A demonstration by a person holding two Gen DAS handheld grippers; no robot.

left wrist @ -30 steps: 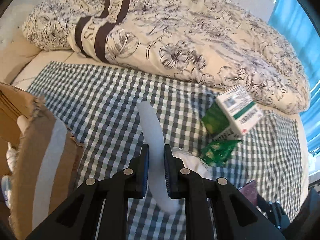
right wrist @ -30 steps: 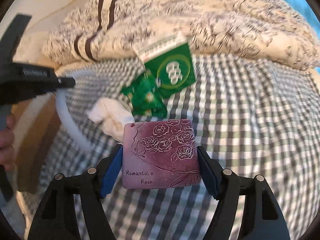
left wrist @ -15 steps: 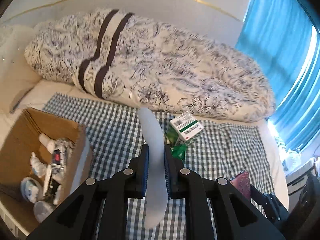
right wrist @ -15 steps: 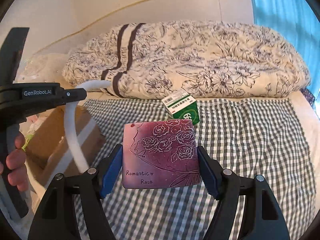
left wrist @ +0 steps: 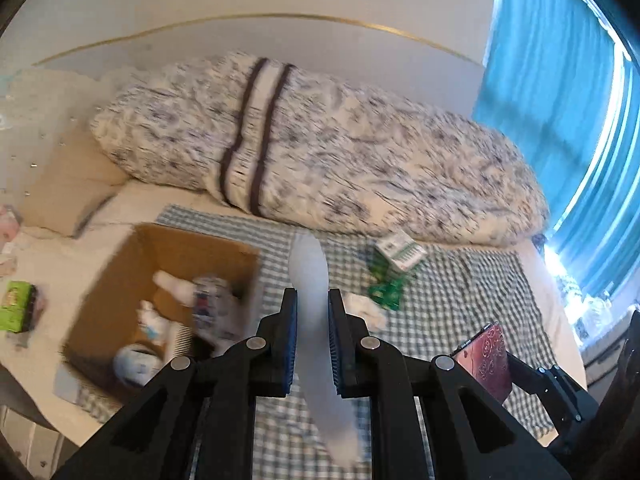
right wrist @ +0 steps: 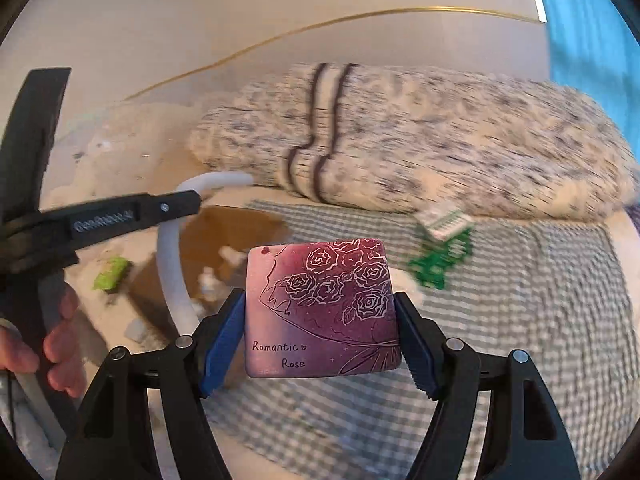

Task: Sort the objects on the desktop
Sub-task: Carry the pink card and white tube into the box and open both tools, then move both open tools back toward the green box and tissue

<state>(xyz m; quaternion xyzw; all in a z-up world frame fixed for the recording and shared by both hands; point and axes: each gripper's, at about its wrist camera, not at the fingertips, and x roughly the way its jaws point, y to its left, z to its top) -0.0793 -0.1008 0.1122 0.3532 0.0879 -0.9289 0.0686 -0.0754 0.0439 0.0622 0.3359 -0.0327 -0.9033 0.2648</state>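
My left gripper [left wrist: 311, 300] is shut on a curved white band [left wrist: 310, 280], held high above the checked cloth [left wrist: 460, 304]. From the right wrist view the same band [right wrist: 170, 268] arcs out of the left gripper [right wrist: 188, 202], over an open cardboard box [right wrist: 240, 224]. My right gripper [right wrist: 320, 308] is shut on a flat purple case [right wrist: 322, 308] printed with roses and "Romantic Rose"; its edge also shows in the left wrist view as the purple case [left wrist: 486, 354]. The cardboard box [left wrist: 120, 280] with several small items lies below left. A green-and-white carton [left wrist: 400, 250] and green packet [left wrist: 386, 290] lie on the cloth.
A rolled floral duvet [left wrist: 340, 160] runs along the far side of the bed. Blue curtains [left wrist: 560, 120] hang at the right. A crumpled white tissue [left wrist: 366, 308] lies by the green packet. A small green box [left wrist: 16, 306] sits at the left. A hand [right wrist: 60, 340] holds the left tool.
Both grippers have risen well above the bed, each keeping its object. The view has swung left, so the cardboard box and its contents show fully. The frames are blurred by motion.
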